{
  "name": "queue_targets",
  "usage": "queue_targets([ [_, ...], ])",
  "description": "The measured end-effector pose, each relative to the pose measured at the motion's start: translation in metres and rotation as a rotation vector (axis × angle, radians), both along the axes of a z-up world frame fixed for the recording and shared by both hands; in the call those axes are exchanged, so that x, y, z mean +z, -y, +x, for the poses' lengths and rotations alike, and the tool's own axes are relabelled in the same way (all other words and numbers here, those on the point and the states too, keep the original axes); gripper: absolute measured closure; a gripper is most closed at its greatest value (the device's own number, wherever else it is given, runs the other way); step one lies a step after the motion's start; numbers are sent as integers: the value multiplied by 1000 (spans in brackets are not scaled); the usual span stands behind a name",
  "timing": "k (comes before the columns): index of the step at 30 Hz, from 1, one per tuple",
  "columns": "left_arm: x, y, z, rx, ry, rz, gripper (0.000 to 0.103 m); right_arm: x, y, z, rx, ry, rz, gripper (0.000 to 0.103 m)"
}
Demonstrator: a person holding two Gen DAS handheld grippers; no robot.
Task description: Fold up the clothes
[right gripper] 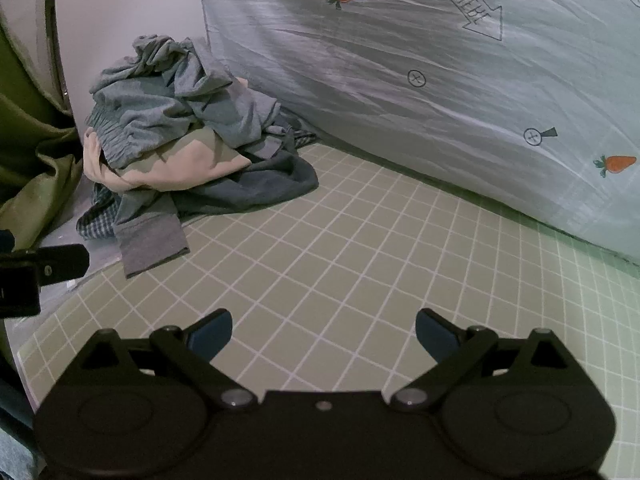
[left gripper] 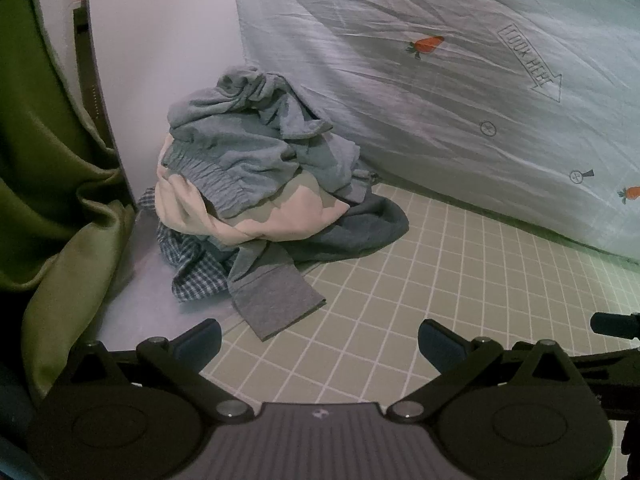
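Observation:
A heap of clothes (left gripper: 256, 176) lies in the far left corner of a checked green mat (left gripper: 440, 280): grey-blue garments on top, a pale pink one (left gripper: 200, 216) in the middle, a plaid piece (left gripper: 196, 272) and a dark grey one underneath. A grey sleeve (left gripper: 276, 300) trails toward me. My left gripper (left gripper: 318, 346) hovers open over the mat just short of that sleeve, nothing between its fingers. In the right wrist view the same heap (right gripper: 180, 140) sits at upper left, and my right gripper (right gripper: 324, 336) stands open above bare mat (right gripper: 360, 240).
A pale bedsheet with carrot prints (left gripper: 460, 80) rises behind the mat along the right. A white panel (left gripper: 160, 60) stands behind the heap, and a green curtain (left gripper: 60, 200) hangs at the left. The left gripper's edge (right gripper: 44, 272) shows at the right wrist view's left.

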State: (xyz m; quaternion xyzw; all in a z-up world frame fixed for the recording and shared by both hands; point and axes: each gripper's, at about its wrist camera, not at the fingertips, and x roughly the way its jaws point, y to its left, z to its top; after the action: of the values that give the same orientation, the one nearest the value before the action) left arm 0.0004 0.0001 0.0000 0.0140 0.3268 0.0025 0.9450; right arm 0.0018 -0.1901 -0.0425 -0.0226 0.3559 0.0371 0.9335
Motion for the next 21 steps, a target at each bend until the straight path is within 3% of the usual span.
queue_targets([
  [21,-1,0,1,-10,-3,1,0,-2,2,3,-16,-4,3,4],
])
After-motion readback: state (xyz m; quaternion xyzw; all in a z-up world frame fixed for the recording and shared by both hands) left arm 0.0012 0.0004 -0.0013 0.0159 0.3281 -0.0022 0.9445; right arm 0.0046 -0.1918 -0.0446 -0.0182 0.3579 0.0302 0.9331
